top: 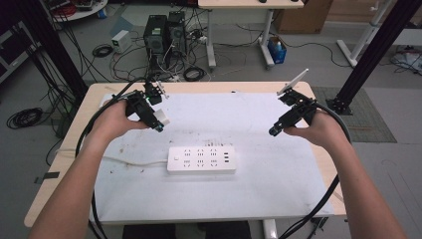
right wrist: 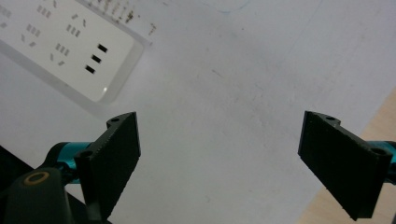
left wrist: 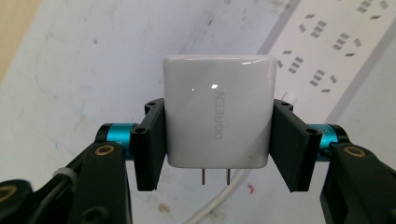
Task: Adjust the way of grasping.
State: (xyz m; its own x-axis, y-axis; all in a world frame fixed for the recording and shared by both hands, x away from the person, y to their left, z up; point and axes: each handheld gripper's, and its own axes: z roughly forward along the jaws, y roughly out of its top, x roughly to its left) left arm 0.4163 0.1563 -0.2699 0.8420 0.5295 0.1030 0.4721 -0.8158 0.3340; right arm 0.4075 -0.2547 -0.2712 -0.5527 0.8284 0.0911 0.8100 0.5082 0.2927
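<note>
A white UGREEN charger (left wrist: 218,111) with two metal prongs is clamped between the black jaws of my left gripper (left wrist: 218,140). In the high view the left gripper (top: 158,122) holds that charger (top: 162,117) above the table's left part, up and left of the white power strip (top: 201,159). The strip lies flat at the table's middle, with its cord running off to the left. My right gripper (top: 275,130) hovers over the right side of the table, and its jaws stand wide apart with nothing between them (right wrist: 219,163). The strip's end with three small slots (right wrist: 70,46) lies ahead of it.
A white mat (top: 278,179) with dark smudges covers the wooden table (top: 94,92). Beyond the far edge the floor holds two computer towers (top: 164,32), tangled cables and another desk's legs. Black frame posts stand at the far left and far right.
</note>
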